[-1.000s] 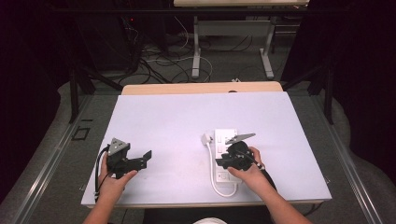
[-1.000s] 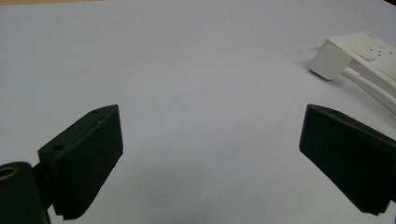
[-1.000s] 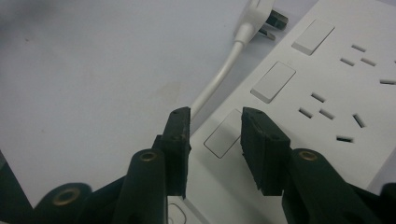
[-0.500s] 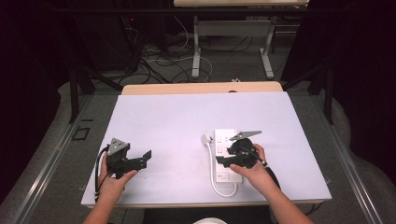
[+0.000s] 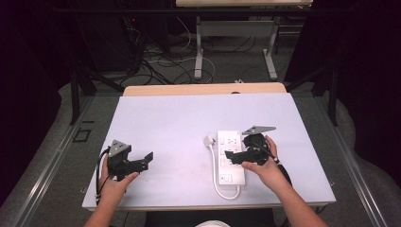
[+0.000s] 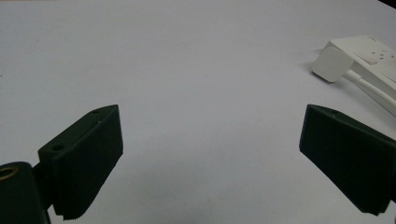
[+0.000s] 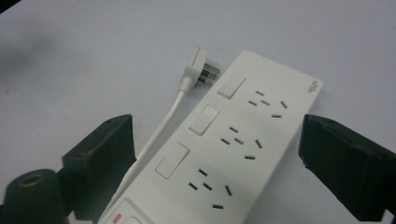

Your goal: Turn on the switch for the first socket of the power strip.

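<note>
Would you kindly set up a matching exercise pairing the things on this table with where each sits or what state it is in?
Things:
1. power strip
2. plug
3. left tongs
4. right tongs

Places or states:
A. open, over bare table, away from the strip
B. lies flat on the table, sockets up
C. open, above the strip, just been opening, nothing between them
D. lies on the table beside the strip's far end

Pairs: 1-B, 2-D, 3-A, 4-C
</note>
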